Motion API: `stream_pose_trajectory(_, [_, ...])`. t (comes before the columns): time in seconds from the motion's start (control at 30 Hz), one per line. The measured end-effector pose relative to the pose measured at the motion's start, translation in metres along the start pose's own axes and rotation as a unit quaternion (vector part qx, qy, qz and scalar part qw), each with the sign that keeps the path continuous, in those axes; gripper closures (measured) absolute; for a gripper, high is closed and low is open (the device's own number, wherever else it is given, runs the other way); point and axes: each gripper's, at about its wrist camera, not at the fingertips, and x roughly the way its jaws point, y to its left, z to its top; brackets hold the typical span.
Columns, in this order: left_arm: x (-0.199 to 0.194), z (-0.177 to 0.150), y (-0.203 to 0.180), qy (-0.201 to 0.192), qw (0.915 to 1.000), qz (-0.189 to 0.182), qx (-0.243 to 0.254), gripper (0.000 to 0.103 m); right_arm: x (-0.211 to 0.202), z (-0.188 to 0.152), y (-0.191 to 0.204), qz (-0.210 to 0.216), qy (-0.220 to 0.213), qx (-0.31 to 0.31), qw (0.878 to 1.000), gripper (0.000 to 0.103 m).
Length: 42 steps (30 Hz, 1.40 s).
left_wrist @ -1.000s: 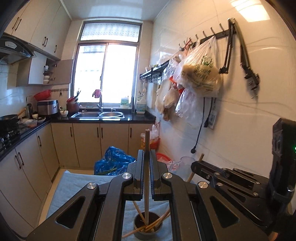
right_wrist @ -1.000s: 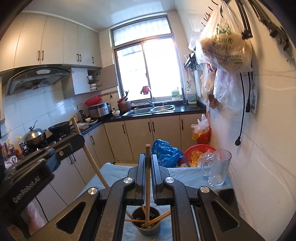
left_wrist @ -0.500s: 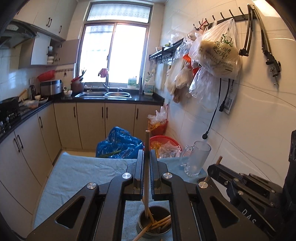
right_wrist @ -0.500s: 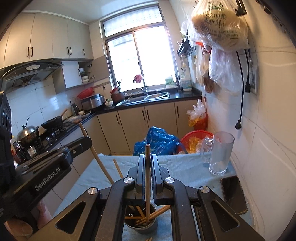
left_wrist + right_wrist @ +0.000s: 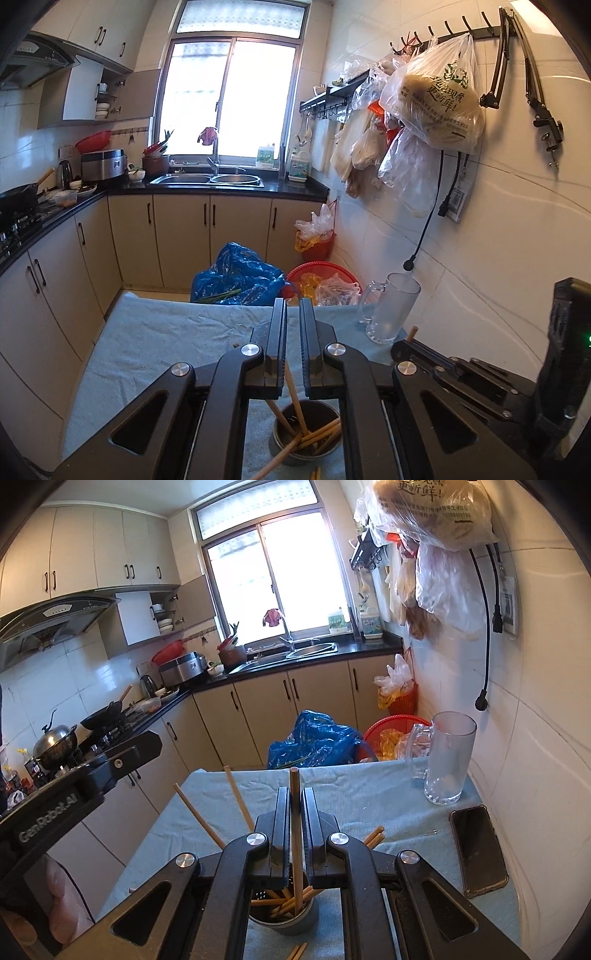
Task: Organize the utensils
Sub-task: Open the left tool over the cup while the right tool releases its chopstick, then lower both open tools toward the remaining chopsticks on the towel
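2 grippers are poised over the metal cup (image 5: 283,917). The right gripper (image 5: 294,812) is clamped on an upright chopstick (image 5: 295,834), its tip already inside the cup below the fingers. The left gripper (image 5: 293,325) is nearly closed, seemingly empty, its chopstick (image 5: 295,400) apparently dropped in.

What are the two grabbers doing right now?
Left gripper: nearly closed, nothing between its tips.
Right gripper: shut on a chopstick, its lower end in the cup.
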Motion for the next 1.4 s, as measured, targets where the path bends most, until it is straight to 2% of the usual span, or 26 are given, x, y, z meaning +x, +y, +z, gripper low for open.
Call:
stream_pose_trajectory(0.07, [-0.005,0.0,0.0,0.0,1.0,-0.005,-0.004,0.083,0.0,0.001,-0.001,0.003,0.0,0.001,1.0,0.092])
stream_pose_trajectory(0.17, [-0.017,0.0,0.0,-0.009,0.9998,-0.011,-0.009,0.069,-0.004,0.002,-0.001,0.002,-0.006,0.001,1.0,0.065])
stream_pose_trajectory(0.37, [-0.053,-0.001,0.002,-0.03,0.9994,-0.013,-0.011,0.058,-0.02,0.006,-0.002,-0.003,-0.02,0.007,1.0,0.062])
stream_pose_trajectory(0.57, [-0.095,-0.013,0.003,-0.049,0.9988,-0.003,0.001,0.043,-0.048,0.007,-0.002,-0.011,-0.028,0.003,1.0,0.052])
stream_pose_trajectory(0.77, [-0.128,-0.033,0.009,-0.053,0.9986,0.005,0.006,0.037,-0.075,-0.003,-0.004,-0.023,-0.022,-0.008,0.999,0.044])
stream_pose_trajectory(0.93, [-0.147,-0.056,0.016,-0.037,0.9993,0.012,0.003,0.036,-0.099,-0.02,-0.016,-0.037,-0.006,-0.015,0.999,0.039])
stream_pose_trajectory(1.1, [-0.157,-0.089,0.025,-0.01,0.9998,0.018,-0.005,0.035,-0.119,-0.046,-0.035,-0.062,0.035,-0.036,0.997,0.036])
stream_pose_trajectory(1.27, [-0.145,-0.122,0.033,0.034,0.999,0.025,-0.015,0.035,-0.123,-0.087,-0.056,-0.082,0.096,-0.056,0.99,0.035])
stream_pose_trajectory(1.4, [-0.128,-0.132,0.028,0.061,0.9981,-0.007,-0.01,0.035,-0.119,-0.121,-0.079,-0.084,0.137,-0.03,0.987,0.035])
